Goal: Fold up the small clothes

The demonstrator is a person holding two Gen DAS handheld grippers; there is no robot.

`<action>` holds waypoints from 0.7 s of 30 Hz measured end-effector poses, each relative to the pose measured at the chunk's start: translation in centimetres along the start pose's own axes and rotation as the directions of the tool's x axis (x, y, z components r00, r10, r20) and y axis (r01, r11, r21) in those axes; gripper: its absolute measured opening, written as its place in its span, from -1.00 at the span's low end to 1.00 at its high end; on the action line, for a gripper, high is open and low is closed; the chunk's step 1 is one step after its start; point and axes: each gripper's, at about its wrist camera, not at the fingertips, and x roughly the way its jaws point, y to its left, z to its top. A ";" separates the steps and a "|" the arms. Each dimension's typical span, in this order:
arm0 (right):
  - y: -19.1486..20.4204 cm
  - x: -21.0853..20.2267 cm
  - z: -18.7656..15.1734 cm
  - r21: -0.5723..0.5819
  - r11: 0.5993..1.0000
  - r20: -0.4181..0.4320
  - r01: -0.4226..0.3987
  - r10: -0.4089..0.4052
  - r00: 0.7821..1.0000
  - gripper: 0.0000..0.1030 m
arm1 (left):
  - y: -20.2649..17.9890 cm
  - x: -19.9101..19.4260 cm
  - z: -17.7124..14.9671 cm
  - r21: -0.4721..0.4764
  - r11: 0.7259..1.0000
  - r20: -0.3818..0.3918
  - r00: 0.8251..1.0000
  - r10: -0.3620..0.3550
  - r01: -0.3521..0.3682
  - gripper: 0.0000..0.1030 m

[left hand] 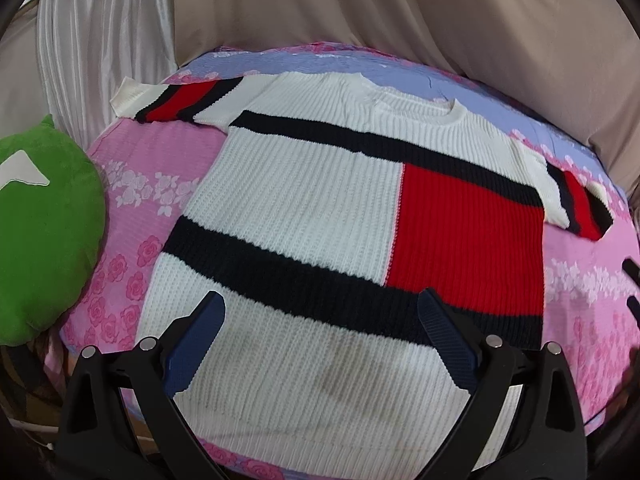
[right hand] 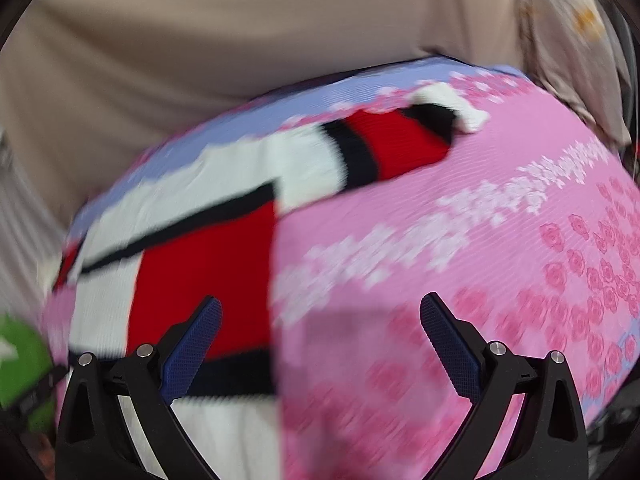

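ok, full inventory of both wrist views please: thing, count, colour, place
sweater: 1, white knit with navy bands and a red block, laid flat with both sleeves spread, front up, on the bedcover
bedcover: 1, pink with rose print, lilac along the far edge, under the sweater
plush cushion: 1, green with a white patch, left of the sweater at the bedcover's edge
drapes: beige cloth behind the bed, a shiny white panel at far left
left tongs: 1, black frame with blue pads, open, above the sweater's lower half, holding nothing
right tongs: 1, same build, open, over the sweater's right edge and bare bedcover; the view is motion-blurred
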 end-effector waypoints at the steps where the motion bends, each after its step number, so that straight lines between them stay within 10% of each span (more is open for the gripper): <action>1: -2.5 0.8 2.1 0.056 0.998 0.025 -0.010 0.008 1.000 0.90 | 0.0 0.2 0.2 -0.008 1.000 0.000 1.000 0.000 0.000 0.85; 12: -15.4 13.6 16.1 0.337 0.940 0.062 -0.056 0.037 0.997 0.60 | 0.5 1.9 2.3 -0.068 0.997 -0.019 0.999 0.039 -0.041 0.85; 15: -16.3 17.0 17.0 0.410 0.907 0.036 -0.098 0.091 0.995 0.05 | 1.0 2.2 3.0 -0.071 0.996 -0.014 0.999 0.051 -0.052 0.85; 17: -15.8 17.5 17.6 0.431 0.894 0.036 -0.121 0.117 0.992 -0.81 | 1.6 2.2 3.5 -0.079 0.995 -0.008 0.999 0.054 -0.054 0.85; 21: -9.5 12.7 20.4 0.311 0.905 0.191 -0.290 0.239 0.952 -0.80 | 3.4 2.2 5.0 -0.124 0.992 0.011 1.000 0.025 -0.023 0.85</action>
